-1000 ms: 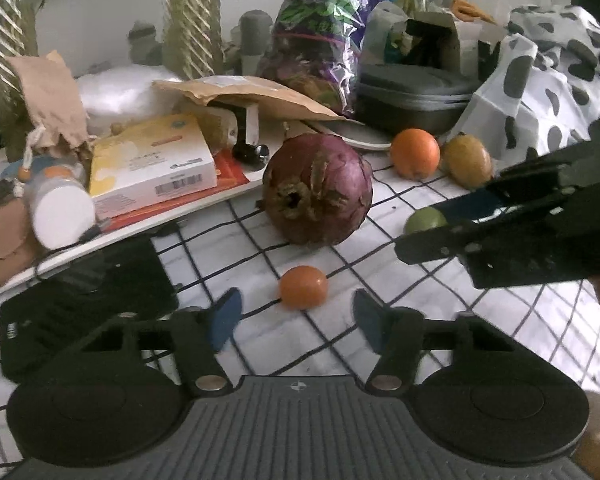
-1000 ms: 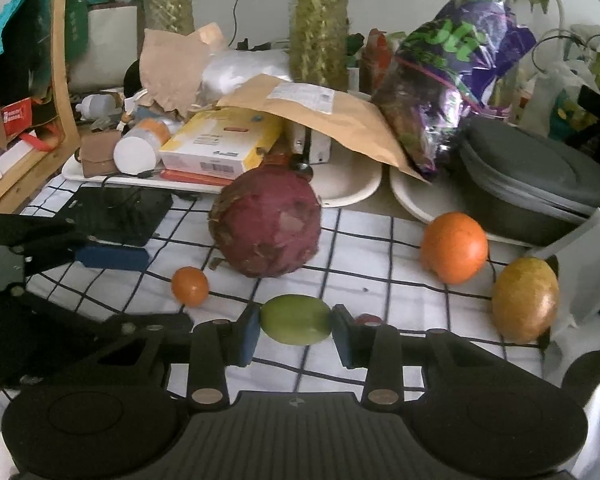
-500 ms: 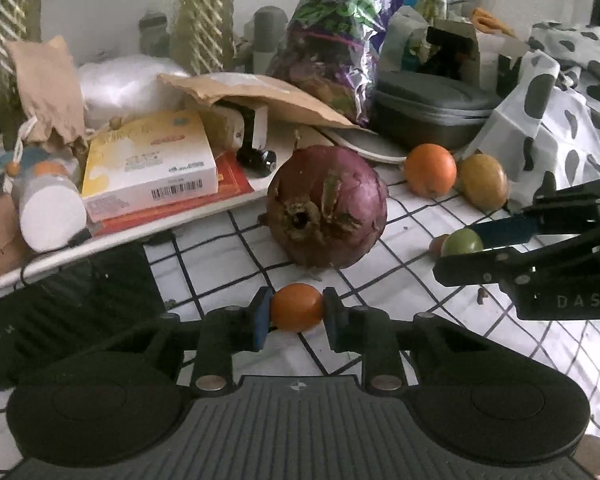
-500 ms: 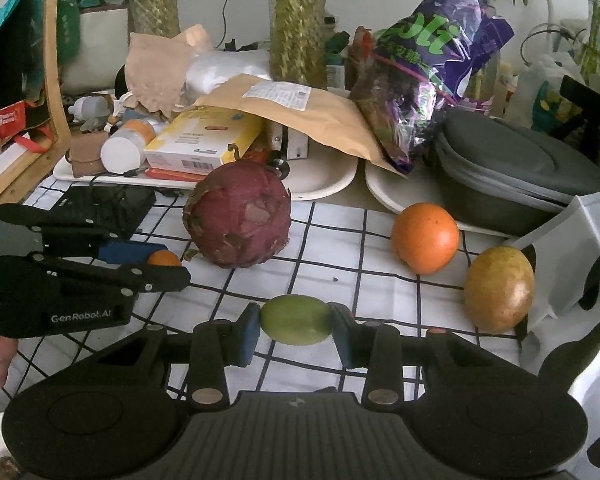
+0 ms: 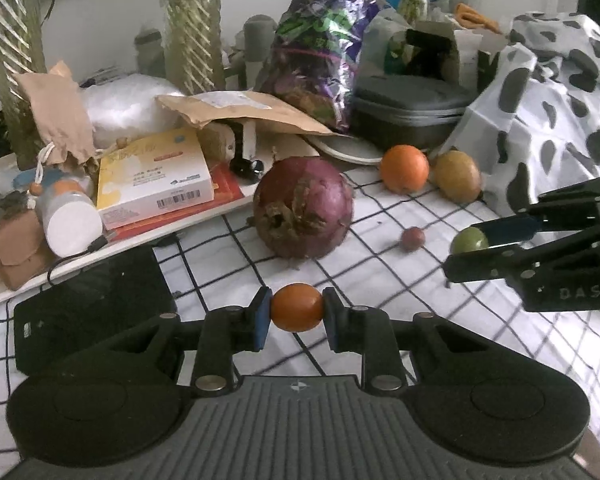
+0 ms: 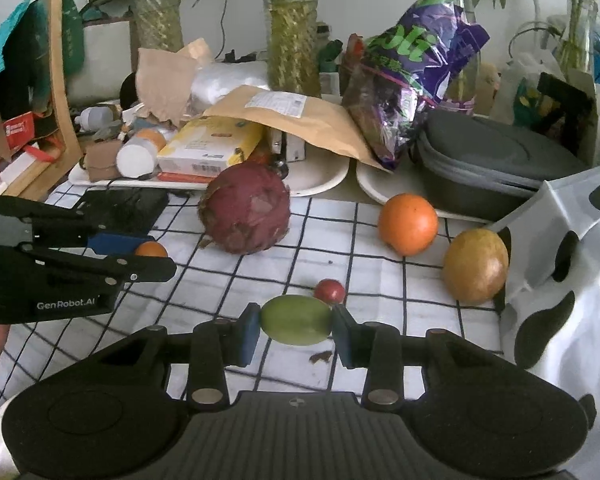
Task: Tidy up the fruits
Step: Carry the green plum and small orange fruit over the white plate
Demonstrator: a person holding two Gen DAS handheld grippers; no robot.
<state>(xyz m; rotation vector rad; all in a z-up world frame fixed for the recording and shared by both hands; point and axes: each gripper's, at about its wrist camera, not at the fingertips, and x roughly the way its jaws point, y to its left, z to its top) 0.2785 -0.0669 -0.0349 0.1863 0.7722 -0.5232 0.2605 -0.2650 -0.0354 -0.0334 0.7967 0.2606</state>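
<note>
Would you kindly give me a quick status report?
Left gripper shut on small orange fruit. Right gripper shut on green fruit. Four fruits remain on cloth. Nothing blocking.

Six fruits (image 6: 244,213): one purple, two orange, one green, one yellow-brown, one small red; two grippers (image 6: 294,322).

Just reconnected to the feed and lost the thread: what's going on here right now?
A person is sorting fruit with a handheld gripper in each hand. The left gripper is shut on a small orange fruit, and the right gripper is shut on a green fruit. Loose on the checked cloth lie a big purple-red fruit, an orange, a yellow-brown fruit and a tiny red one.
</note>
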